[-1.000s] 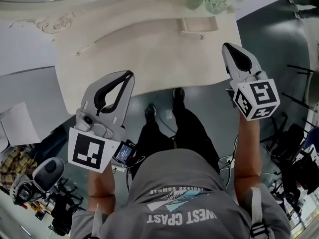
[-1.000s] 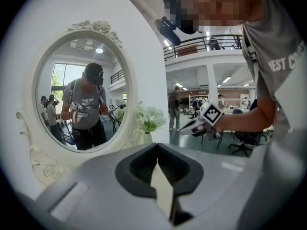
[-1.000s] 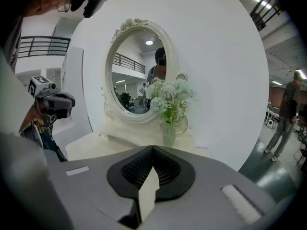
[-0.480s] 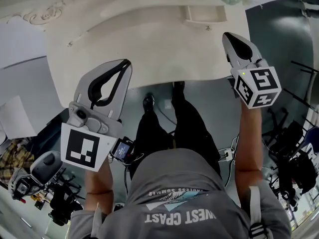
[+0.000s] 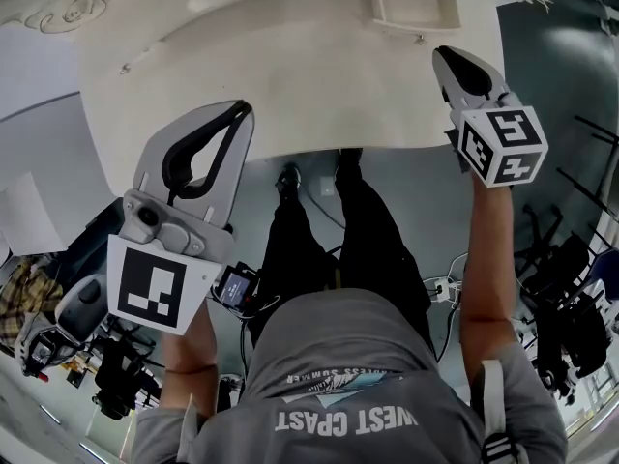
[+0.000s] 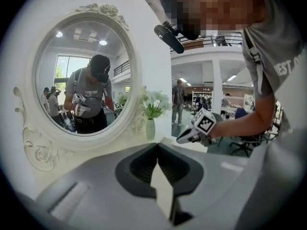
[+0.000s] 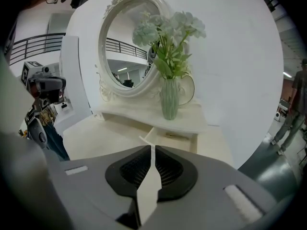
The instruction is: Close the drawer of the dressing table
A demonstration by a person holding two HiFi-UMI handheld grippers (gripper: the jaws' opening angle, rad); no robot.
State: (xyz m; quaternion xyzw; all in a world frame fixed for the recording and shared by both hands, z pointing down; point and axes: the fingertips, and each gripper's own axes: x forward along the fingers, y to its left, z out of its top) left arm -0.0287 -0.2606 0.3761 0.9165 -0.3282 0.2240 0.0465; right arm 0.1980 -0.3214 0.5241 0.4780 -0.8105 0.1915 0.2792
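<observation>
The cream dressing table fills the top of the head view. Its small drawer stands pulled out at the back right, under the shelf with the vase; the right gripper view shows the drawer just beyond the jaw tips. My right gripper hovers over the table's right front corner, short of the drawer. Its jaws are opening by a thin slit, with nothing between them. My left gripper hangs over the front edge at left, shut and empty.
An oval mirror in an ornate white frame stands at the back of the table. The person's legs and shoes are under the front edge. Office chairs stand at right, with bags and gear on the floor at left.
Both grippers have sunk toward the table's front edge. The table top and drawer have slid up the head view. The right gripper stays in line with the drawer.
</observation>
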